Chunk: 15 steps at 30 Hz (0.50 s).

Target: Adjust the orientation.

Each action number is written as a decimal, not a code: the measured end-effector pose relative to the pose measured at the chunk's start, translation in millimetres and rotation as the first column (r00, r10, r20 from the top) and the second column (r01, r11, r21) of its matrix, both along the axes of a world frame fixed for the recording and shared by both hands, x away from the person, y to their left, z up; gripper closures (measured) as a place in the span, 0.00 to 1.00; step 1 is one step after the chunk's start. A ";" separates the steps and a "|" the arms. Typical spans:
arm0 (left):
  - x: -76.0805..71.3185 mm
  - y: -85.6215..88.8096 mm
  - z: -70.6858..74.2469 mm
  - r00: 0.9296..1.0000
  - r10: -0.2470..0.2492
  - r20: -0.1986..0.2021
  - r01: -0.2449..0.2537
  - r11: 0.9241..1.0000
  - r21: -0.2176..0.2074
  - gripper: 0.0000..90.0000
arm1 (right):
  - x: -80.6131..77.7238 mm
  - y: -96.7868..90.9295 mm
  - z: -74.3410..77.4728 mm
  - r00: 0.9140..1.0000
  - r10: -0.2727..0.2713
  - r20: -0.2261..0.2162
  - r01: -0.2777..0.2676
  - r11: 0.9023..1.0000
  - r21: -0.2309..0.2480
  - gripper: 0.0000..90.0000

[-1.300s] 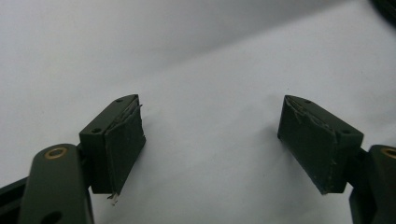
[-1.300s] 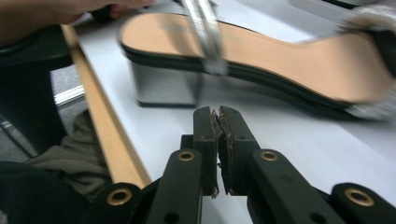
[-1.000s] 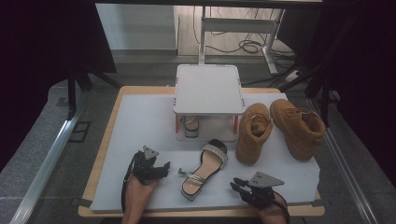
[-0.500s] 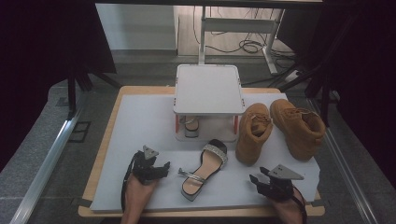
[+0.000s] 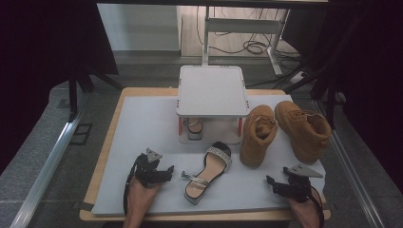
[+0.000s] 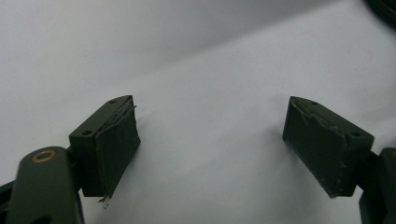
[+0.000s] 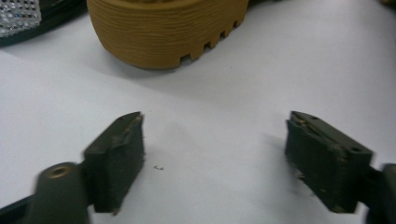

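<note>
The sandal (image 5: 207,173) lies flat on the grey mat (image 5: 142,128) in the lower middle of the high view, its black sole and glittering strap pointing up and to the right, its ankle strap toward the lower left. It sits between your two hands, touched by neither.

Your left tongs (image 5: 167,171) rest at the lower left of that frame, just beside the sandal's heel end, pointing right toward it; your left hand (image 5: 140,192) comes up from the bottom edge with the forearm angled slightly right. In the left gripper view its jaws stand wide apart over bare mat, released, with nothing between them.

Your right tongs (image 5: 274,184) sit at the lower right, well apart from the sandal, pointing left; your right hand (image 5: 304,209) enters from the bottom edge low over the desk (image 5: 107,156). Their jaws have just been opening and now stand wide, empty. In the right gripper view the ribbed sole of the near tan boot (image 7: 163,28) fills the upper middle, ahead of the jaws.

A second tan boot (image 5: 304,128) stands to the right, and a small white stand (image 5: 211,90) sits above the sandal.
</note>
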State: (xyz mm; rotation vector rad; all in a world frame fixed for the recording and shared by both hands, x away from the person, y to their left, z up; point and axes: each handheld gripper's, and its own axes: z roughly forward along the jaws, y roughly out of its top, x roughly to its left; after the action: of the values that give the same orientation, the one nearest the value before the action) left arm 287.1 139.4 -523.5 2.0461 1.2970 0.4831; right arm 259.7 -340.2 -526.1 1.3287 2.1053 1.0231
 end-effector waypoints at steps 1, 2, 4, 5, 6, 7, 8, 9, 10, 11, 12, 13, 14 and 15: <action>0.0 0.0 0.0 1.000 0.000 0.000 0.000 1.000 0.000 0.18 | 0.0 0.0 0.0 1.000 0.000 0.000 0.000 1.000 0.000 0.19; -2.1 -0.2 0.6 1.000 -0.031 -0.002 0.031 0.999 0.009 0.18 | 0.1 2.7 -0.4 1.000 0.005 0.002 -0.004 1.000 -0.021 0.17; -4.9 -0.4 0.7 0.999 -0.050 -0.005 0.050 0.999 0.008 0.17 | 0.0 3.3 -0.6 1.000 0.000 0.001 0.000 1.000 -0.020 0.17; -4.9 -0.4 0.7 0.999 -0.050 -0.005 0.050 0.999 0.008 0.17 | -0.1 3.2 -0.7 1.000 0.000 0.001 0.000 1.000 -0.019 0.17; -7.5 0.3 0.8 0.998 -0.056 -0.004 0.056 0.998 0.005 0.17 | -0.1 3.3 -0.7 1.000 0.000 0.002 0.000 1.000 -0.020 0.17; -7.5 0.3 0.8 0.998 -0.056 -0.004 0.056 0.998 0.005 0.17 | -0.1 3.3 -0.8 1.000 0.000 0.002 0.000 1.000 -0.019 0.17; -9.8 1.6 1.5 0.998 -0.061 -0.006 0.061 0.998 -0.002 0.17 | -0.1 3.2 -0.9 1.000 0.001 0.003 -0.001 1.000 -0.020 0.17; -9.8 1.6 1.5 0.998 -0.061 -0.006 0.061 0.998 -0.002 0.17 | -0.2 3.2 -1.0 1.000 0.001 0.004 -0.001 1.000 -0.020 0.17; -12.1 3.1 2.8 0.998 -0.065 -0.006 0.065 0.998 -0.006 0.17 | -0.2 3.1 -1.0 1.000 0.001 0.004 -0.001 1.000 -0.019 0.17; -12.1 3.1 2.8 0.998 -0.065 -0.006 0.065 0.998 -0.006 0.17 | -0.2 3.1 -1.0 1.000 0.001 0.004 -0.001 1.000 -0.019 0.17; -14.5 4.5 4.3 0.998 -0.070 -0.002 0.070 0.997 -0.011 0.17 | -0.2 3.0 -1.1 1.000 0.001 0.005 -0.001 1.000 -0.019 0.17; -15.7 5.4 5.2 0.997 -0.074 -0.001 0.074 0.997 -0.016 0.17 | -0.3 3.0 -1.2 1.000 0.001 0.005 -0.001 1.000 -0.018 0.17; -16.9 6.1 6.0 0.997 -0.076 -0.001 0.076 0.997 -0.020 0.17 | -0.3 2.9 -1.3 1.000 0.002 0.006 -0.002 1.000 -0.018 0.17; -18.1 6.8 6.6 0.997 -0.078 0.002 0.078 0.997 -0.022 0.17 | -0.3 2.8 -1.3 1.000 0.003 0.006 -0.003 1.000 -0.017 0.17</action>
State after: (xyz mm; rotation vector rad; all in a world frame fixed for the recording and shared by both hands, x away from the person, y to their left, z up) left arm 269.0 146.2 -516.9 2.0693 1.2114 0.4319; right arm 259.4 -337.4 -527.4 1.3133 2.1076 1.0066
